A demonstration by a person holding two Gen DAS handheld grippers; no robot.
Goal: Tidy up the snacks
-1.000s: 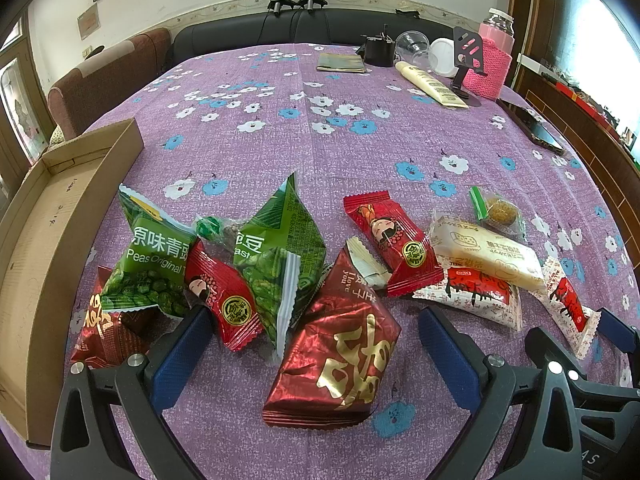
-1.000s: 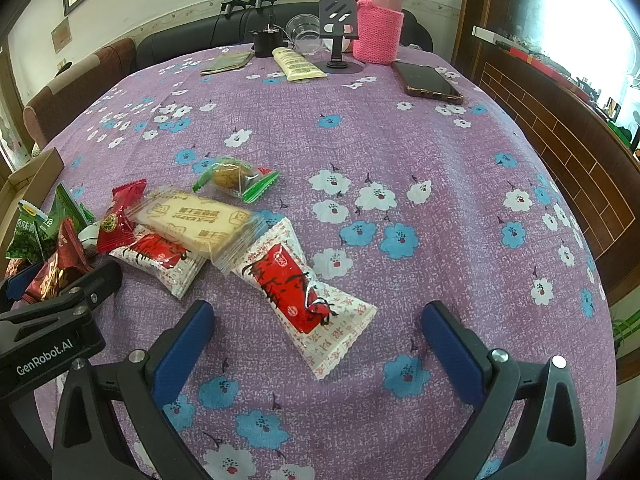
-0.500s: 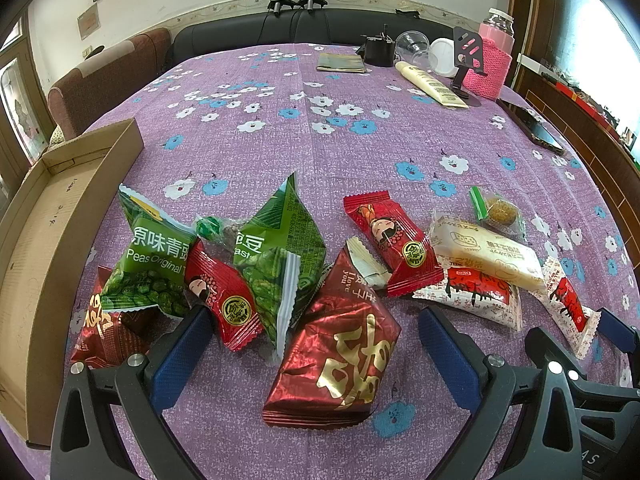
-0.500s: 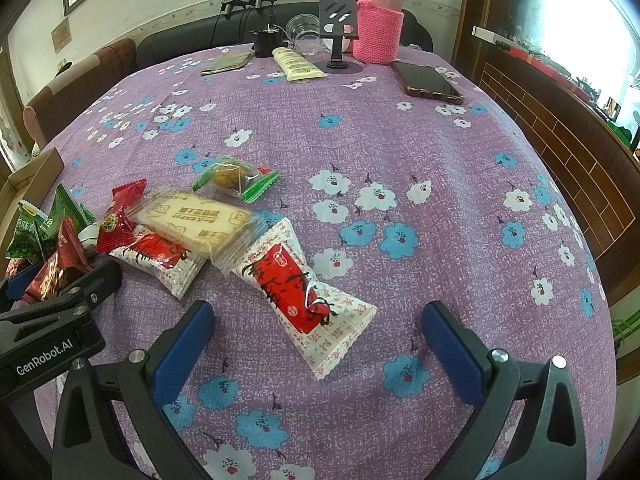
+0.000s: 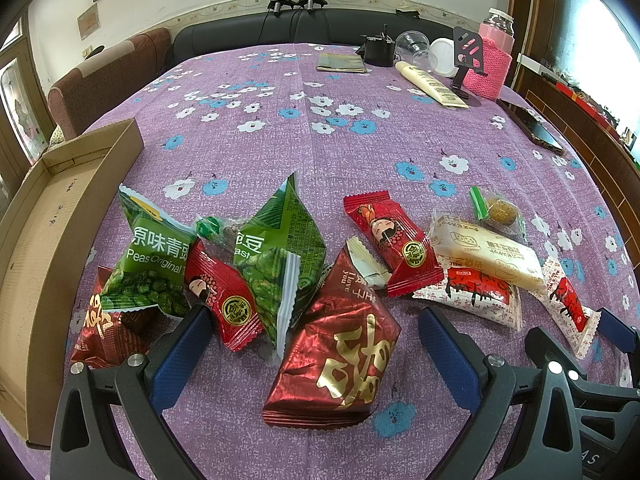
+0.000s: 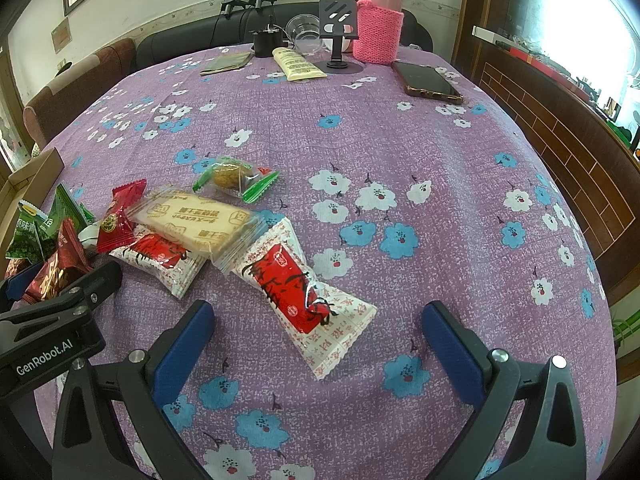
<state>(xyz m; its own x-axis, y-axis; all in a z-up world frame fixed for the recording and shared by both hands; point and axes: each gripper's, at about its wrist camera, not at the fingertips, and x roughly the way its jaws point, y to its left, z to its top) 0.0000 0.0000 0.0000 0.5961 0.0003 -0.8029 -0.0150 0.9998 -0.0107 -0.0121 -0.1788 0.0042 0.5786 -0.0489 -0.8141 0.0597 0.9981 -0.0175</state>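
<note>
nothing has moved since the earlier frames: both grippers sit as they did, spread wide and gripping nothing. left gripper hovers low, its blue rubbery pads either side of a crinkled red foil pouch with gold lettering. behind it glossy green pea bags stand puckered into peaks, among small red candy wrappers. a shallow cardboard tray lies well left. right gripper frames a white-and-red pillow pack with serrated ends; beyond it a clear-wrapped flat biscuit overlaps another pack. all rest on the purple flowered cloth.
</note>
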